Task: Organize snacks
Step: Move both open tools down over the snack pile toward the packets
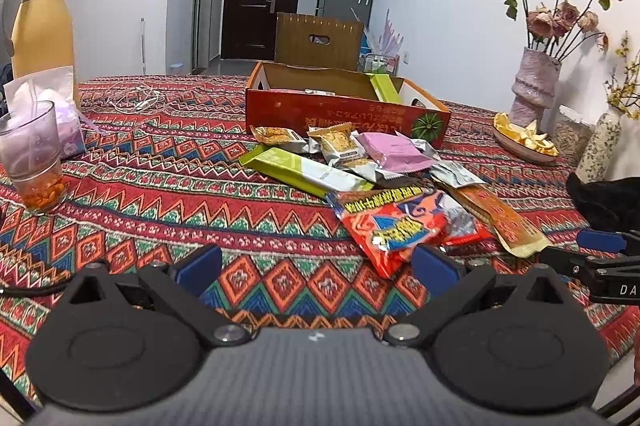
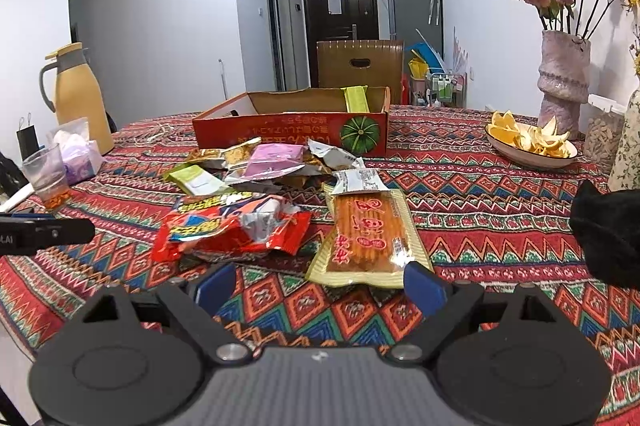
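A pile of shiny snack packets (image 1: 360, 166) lies on the bright zigzag-patterned tablecloth (image 1: 160, 186), just in front of the open red cardboard box (image 1: 344, 110). The left gripper (image 1: 316, 266) hangs low over the cloth with its blue fingers spread wide and nothing in them. The crinkly red snack bag (image 1: 404, 226) sits just ahead of its right finger. The right gripper (image 2: 320, 286) is wide open and empty too. The flat orange stick-snack packet (image 2: 368, 238) lies right in front of it.
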`<state>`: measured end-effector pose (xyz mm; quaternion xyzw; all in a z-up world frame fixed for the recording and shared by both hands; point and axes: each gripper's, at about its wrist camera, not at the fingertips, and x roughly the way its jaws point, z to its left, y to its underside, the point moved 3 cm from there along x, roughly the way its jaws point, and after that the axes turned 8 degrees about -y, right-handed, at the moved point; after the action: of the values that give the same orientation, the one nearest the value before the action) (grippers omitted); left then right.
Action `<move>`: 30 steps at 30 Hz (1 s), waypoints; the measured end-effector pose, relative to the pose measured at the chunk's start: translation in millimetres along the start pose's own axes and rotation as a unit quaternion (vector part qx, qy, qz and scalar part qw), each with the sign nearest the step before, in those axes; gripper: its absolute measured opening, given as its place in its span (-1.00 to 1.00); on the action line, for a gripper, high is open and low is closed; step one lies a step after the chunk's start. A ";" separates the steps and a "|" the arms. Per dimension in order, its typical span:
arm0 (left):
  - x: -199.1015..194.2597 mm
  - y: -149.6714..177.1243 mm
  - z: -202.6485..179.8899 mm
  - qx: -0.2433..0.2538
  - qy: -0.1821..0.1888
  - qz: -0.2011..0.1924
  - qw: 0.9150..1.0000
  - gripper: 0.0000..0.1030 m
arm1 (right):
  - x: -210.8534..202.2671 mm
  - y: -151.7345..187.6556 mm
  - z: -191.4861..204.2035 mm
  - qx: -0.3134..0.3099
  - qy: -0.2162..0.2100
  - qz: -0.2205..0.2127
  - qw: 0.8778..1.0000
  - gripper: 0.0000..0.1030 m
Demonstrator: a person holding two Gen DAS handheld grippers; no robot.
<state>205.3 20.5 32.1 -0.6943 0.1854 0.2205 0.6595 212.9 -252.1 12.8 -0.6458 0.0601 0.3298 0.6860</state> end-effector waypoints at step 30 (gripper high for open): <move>125.0 -63.9 -21.8 0.001 0.002 0.025 1.000 0.99 | 121.4 -59.8 -40.8 -0.012 -0.005 0.039 0.999 0.72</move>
<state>345.9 6.8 17.2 -0.6892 0.2045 0.2356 0.6540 352.7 -241.3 -4.8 -0.6498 0.0772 0.3601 0.6649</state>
